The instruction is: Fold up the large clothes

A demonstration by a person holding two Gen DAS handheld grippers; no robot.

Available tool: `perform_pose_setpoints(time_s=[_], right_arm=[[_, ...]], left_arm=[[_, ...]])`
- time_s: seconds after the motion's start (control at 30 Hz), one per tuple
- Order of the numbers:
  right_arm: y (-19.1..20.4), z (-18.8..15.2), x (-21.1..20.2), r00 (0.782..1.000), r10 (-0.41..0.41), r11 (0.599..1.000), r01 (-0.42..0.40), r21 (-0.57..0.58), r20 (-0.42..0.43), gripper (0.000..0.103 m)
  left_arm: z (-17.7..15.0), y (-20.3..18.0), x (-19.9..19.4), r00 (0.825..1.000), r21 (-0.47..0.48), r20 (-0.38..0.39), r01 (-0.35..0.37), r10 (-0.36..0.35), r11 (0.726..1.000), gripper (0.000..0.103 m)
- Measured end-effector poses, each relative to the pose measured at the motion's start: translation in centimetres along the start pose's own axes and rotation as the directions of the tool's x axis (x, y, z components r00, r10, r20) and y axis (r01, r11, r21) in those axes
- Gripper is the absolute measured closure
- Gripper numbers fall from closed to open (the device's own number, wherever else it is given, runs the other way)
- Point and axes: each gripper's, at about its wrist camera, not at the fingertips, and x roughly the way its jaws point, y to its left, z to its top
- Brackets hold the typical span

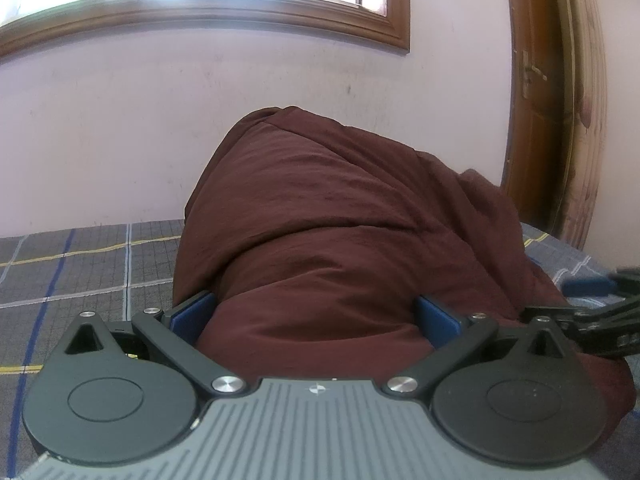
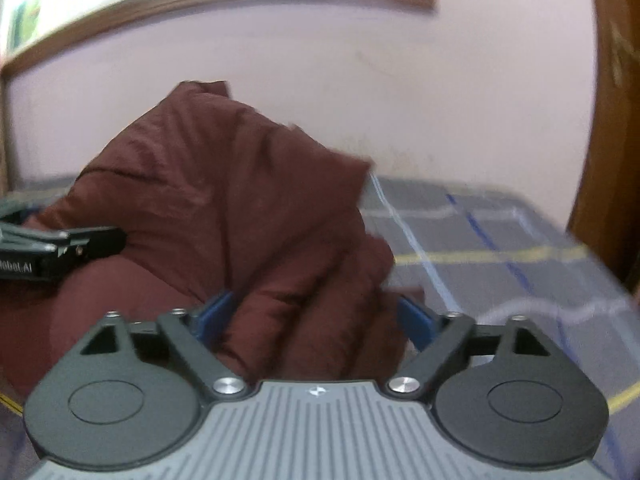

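The big dark red cloth [image 1: 340,240] sits in a tall, puffy heap on the bed. It is bunched up and full of wrinkles, and its top pokes up in front of the pink wall [image 1: 120,128]. In the right wrist view the same cloth [image 2: 224,200] looks like a lumpy hill with a pointy corner at the top (this view is a bit blurry).

The left gripper [image 1: 316,320] has its two blue fingers [image 1: 192,316] wide apart. A fat fold of the red cloth fills the space between them. The fingers touch the cloth on both sides, but they do not pinch it flat.

The right gripper [image 2: 316,320] is the same. Its blue fingers [image 2: 212,312] stand wide apart, and a thick bunch of cloth sits between them. The finger on the right side is just beside the edge of the cloth.

Each gripper can see the other one. The right gripper [image 1: 588,312] shows at the right edge of the left wrist view, close to the cloth. The left gripper [image 2: 60,248] shows at the left edge of the right wrist view, lying against the heap.

Under the cloth is a gray bed sheet [image 1: 80,272] with blue, white and yellow lines in a check. Above the wall is a window with a brown wooden frame [image 1: 248,12]. A brown wooden door frame [image 1: 560,120] stands on the right.
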Motion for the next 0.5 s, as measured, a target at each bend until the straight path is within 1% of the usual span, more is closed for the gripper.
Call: perform_pose_setpoints(time_s=[0.03, 0.1, 0.13, 0.17, 0.2, 0.23, 0.3, 0.37, 0.43, 0.5], right_arm=[[-0.6, -0.2, -0.2, 1.000, 0.008, 0.999, -0.008, 0.039, -0.006, 0.007], [-1.2, -0.4, -0.8, 1.000, 0.024, 0.997, -0.024, 0.071, -0.004, 0.006], [-1.6, -0.3, -1.1, 0.999, 0.045, 0.995, -0.045, 0.093, -0.002, 0.005], [-2.2, -0.2, -1.3, 0.998, 0.067, 0.990, -0.067, 0.121, -0.001, 0.001], [-2.9, -0.3, -1.7, 0.996, 0.092, 0.984, -0.091, 0.151, 0.002, 0.000], [-3.7, -0.4, -2.1, 0.992, 0.124, 0.976, -0.124, 0.179, 0.009, 0.000], [-4.8, -0.7, -2.7, 0.988, 0.156, 0.962, -0.157, 0.223, 0.023, 0.000], [-5.8, -1.2, -2.5, 0.975, 0.221, 0.936, -0.214, 0.279, 0.005, 0.000], [-6.6, -1.6, -1.7, 0.962, 0.273, 0.902, -0.252, 0.350, -0.011, 0.000], [-7.0, -2.0, -0.8, 0.949, 0.314, 0.874, -0.283, 0.394, -0.015, 0.000]], left_arm=[[0.0, 0.0, 0.0, 1.000, -0.003, 0.001, 0.001, -0.001, 1.000, 0.000], [0.0, 0.1, 0.0, 1.000, -0.014, 0.002, -0.001, 0.001, 1.000, 0.000], [0.1, 0.2, 0.0, 1.000, -0.019, 0.001, -0.001, 0.001, 1.000, 0.000], [0.1, 0.2, 0.0, 1.000, -0.023, 0.000, 0.000, 0.000, 1.000, 0.000], [0.2, 0.3, 0.1, 1.000, -0.027, -0.002, 0.001, -0.001, 1.000, 0.000], [0.2, 0.3, 0.1, 1.000, -0.030, -0.002, 0.001, -0.002, 1.000, 0.000], [0.2, 0.3, 0.1, 1.000, -0.034, 0.000, 0.001, -0.001, 0.999, 0.000], [0.2, 0.4, 0.1, 1.000, -0.037, 0.000, 0.002, -0.002, 0.999, 0.000], [0.2, 0.4, 0.1, 1.000, -0.039, 0.000, 0.001, -0.001, 0.999, 0.000], [0.2, 0.4, 0.1, 1.000, -0.041, -0.001, 0.000, 0.000, 0.999, 0.000]])
